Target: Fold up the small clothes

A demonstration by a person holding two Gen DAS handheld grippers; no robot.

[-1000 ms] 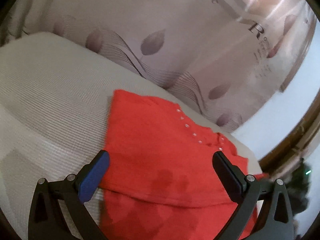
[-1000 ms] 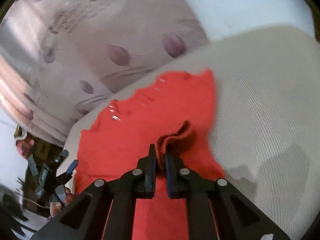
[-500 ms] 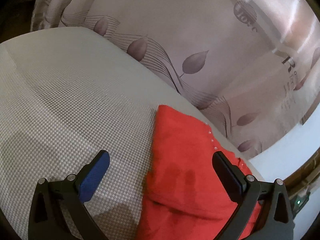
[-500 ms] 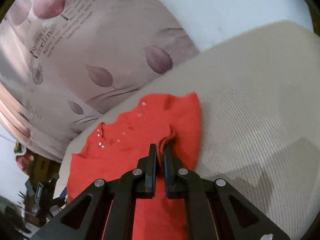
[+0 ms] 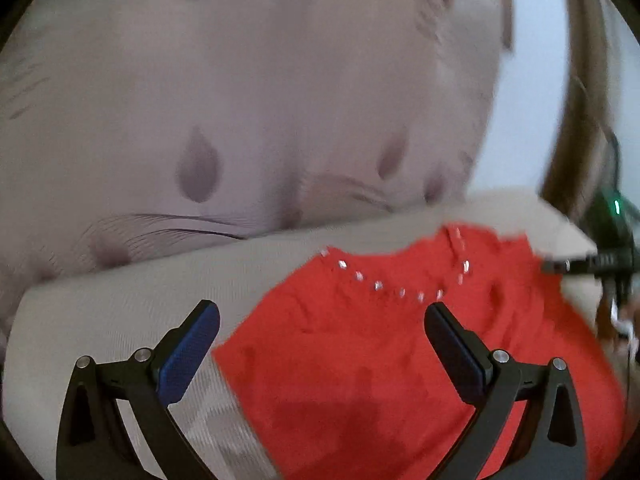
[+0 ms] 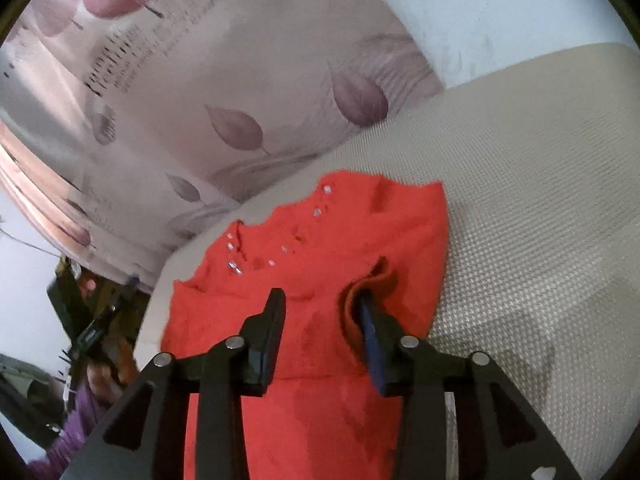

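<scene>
A small red top (image 6: 320, 264) with clear studs around the neckline lies on a beige woven cushion (image 6: 540, 200). My right gripper (image 6: 320, 304) is open just above it; a raised fold of red cloth (image 6: 360, 292) leans against its right finger. In the left wrist view the red top (image 5: 380, 340) fills the lower right, blurred. My left gripper (image 5: 322, 314) is wide open and empty, hovering over the top's left edge and the cushion (image 5: 140, 304).
A pale curtain (image 6: 200, 100) with mauve leaf prints hangs behind the cushion, and shows in the left wrist view (image 5: 240, 100). A white wall (image 6: 500, 8) is at the back right. Dark clutter (image 6: 80, 340) lies beyond the cushion's left end.
My right gripper has opened and let go of the red fold it was pinching. My left gripper has swung back over the red top, still open.
</scene>
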